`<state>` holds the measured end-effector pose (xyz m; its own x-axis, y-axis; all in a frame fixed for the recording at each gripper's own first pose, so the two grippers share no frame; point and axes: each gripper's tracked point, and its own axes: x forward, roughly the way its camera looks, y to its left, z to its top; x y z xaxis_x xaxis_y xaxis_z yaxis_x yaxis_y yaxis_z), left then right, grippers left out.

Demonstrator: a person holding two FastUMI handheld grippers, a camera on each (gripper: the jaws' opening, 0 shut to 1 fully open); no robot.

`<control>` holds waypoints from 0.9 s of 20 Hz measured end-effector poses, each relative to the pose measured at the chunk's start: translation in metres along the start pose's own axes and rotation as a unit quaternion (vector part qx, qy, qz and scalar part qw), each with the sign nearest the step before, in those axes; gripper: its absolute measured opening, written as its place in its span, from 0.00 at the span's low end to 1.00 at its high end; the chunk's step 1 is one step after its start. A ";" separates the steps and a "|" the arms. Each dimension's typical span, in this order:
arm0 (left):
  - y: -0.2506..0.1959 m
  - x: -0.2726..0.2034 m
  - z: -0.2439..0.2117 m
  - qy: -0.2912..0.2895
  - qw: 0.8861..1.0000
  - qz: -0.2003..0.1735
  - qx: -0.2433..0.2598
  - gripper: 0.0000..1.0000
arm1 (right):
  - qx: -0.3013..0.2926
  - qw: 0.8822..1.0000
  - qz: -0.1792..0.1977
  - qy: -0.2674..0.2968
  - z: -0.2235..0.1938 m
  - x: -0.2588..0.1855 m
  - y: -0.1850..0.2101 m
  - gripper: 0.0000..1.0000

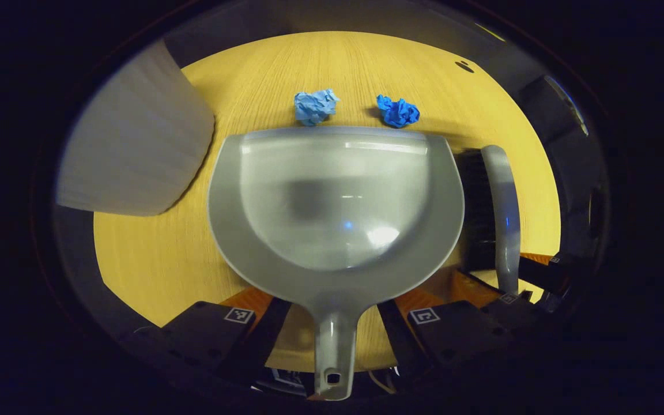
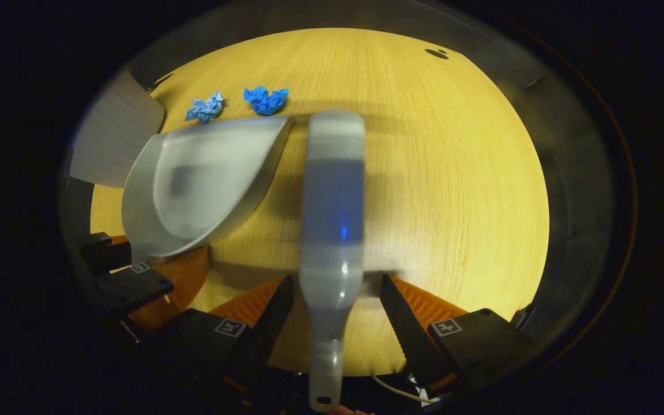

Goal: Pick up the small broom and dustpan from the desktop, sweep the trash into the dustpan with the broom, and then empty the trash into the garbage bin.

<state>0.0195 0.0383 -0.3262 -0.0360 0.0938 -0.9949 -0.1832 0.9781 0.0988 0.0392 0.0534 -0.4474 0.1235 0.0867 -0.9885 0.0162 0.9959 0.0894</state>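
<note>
- Dustpan (image 1: 332, 202) flat on worktop (image 1: 153, 253), grey, mouth edge facing away, toward two paper wads; handle running back between left gripper (image 1: 332, 323) fingers.
- Left gripper spread wide, gap showing on both sides of dustpan handle; straddling, not pressing.
- Broom (image 2: 332, 219) lying on worktop just to the right of dustpan, long axis straight ahead of right gripper (image 2: 335, 314); grey back uppermost, dark bristles on dustpan side in left gripper view; thin handle end trailing back between fingers.
- Right gripper likewise open, fingers either side of broom neck with clear space; no contact visible.
- Key relation: each tool's handle lies along own gripper's axis, already between the fingers; judged next step a straight close on each handle, little re-aiming needed.
- Trash: light blue wad (image 1: 314, 106) and dark blue wad (image 1: 398, 110), just beyond dustpan lip, near but apart from each other; light one nearly touching the lip.
- Both wads ahead-left of broom tip; sweep likely needs broom carried past them and drawn back toward the pan.
- Garbage bin (image 1: 136, 138), pale grey, at left of dustpan, beside worktop edge; left hand nearer for the later emptying.
- Worktop: yellow wood grain, small dark hole (image 1: 464, 65) at far right; dim booth around.
</note>
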 end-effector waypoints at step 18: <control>0.003 0.002 0.011 -0.013 1.000 0.001 0.010 0.68 | 0.034 0.999 -0.005 0.033 -0.004 0.003 -0.001 0.74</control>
<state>0.0295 0.0438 -0.3285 -0.0104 0.1010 -0.9948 -0.1644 0.9812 0.1014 0.0360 0.0526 -0.4511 0.0564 0.0801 -0.9952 0.0843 0.9928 0.0847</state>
